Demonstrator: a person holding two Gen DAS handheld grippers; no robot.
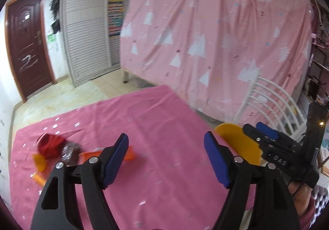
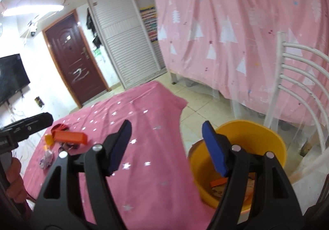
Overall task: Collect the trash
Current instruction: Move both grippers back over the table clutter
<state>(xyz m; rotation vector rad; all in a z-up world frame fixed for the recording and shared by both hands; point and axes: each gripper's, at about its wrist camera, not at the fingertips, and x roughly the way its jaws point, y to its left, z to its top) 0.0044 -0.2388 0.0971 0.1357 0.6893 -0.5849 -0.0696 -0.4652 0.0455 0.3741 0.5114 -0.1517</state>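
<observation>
Trash: a loose cluster near the table's [image 2: 144,168] far left edge, comprising an orange box [image 2: 71,137], a red crumpled piece [image 1: 50,145], a small yellow piece [image 1: 39,162] and a clear wrapper [image 2: 46,159]. The yellow bin [image 2: 267,137] stands on the floor beside the table's right edge. I hold the left gripper [image 1: 166,160] and right gripper [image 2: 166,147] with jaws apart, nothing between them. Risks, as I judge them: the pieces touch, so closing may drag a neighbour off the edge; the pink cloth may bunch under a low approach; blur makes aiming uncertain.
</observation>
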